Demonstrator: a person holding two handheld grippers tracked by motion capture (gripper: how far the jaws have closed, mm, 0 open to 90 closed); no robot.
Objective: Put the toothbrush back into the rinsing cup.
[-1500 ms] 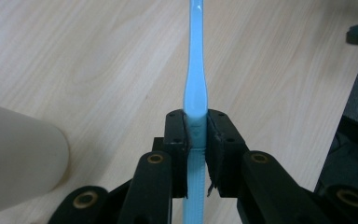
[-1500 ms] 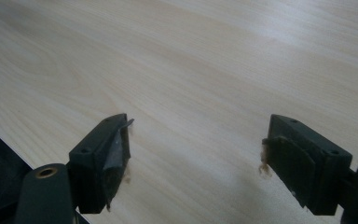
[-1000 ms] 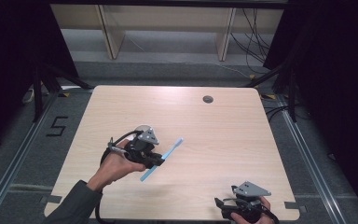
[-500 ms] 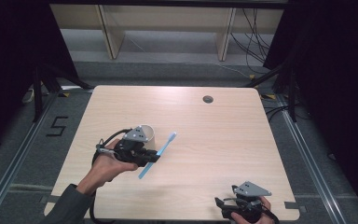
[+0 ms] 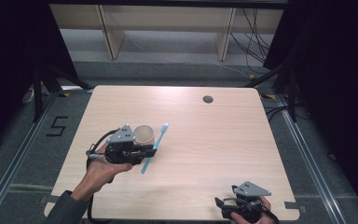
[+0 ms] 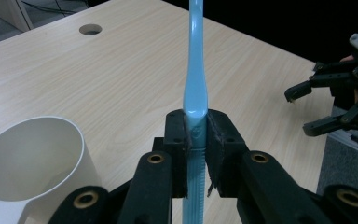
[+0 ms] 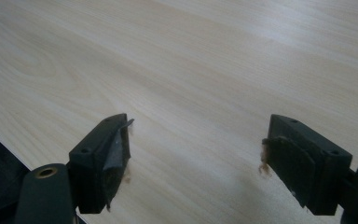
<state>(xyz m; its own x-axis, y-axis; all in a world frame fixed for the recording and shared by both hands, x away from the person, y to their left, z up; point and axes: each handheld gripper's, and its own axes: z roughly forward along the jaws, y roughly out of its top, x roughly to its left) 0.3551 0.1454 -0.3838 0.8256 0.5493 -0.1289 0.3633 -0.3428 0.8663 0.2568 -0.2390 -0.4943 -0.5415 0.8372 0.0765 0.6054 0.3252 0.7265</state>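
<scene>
Beside the cream cup, my left gripper pinches the blue toothbrush tight; near the table edge, my right gripper rests, jaws spread wide

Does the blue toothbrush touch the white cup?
Apart. The left gripper view shows bare table between the toothbrush, clamped in the left gripper, and the cup.
</scene>
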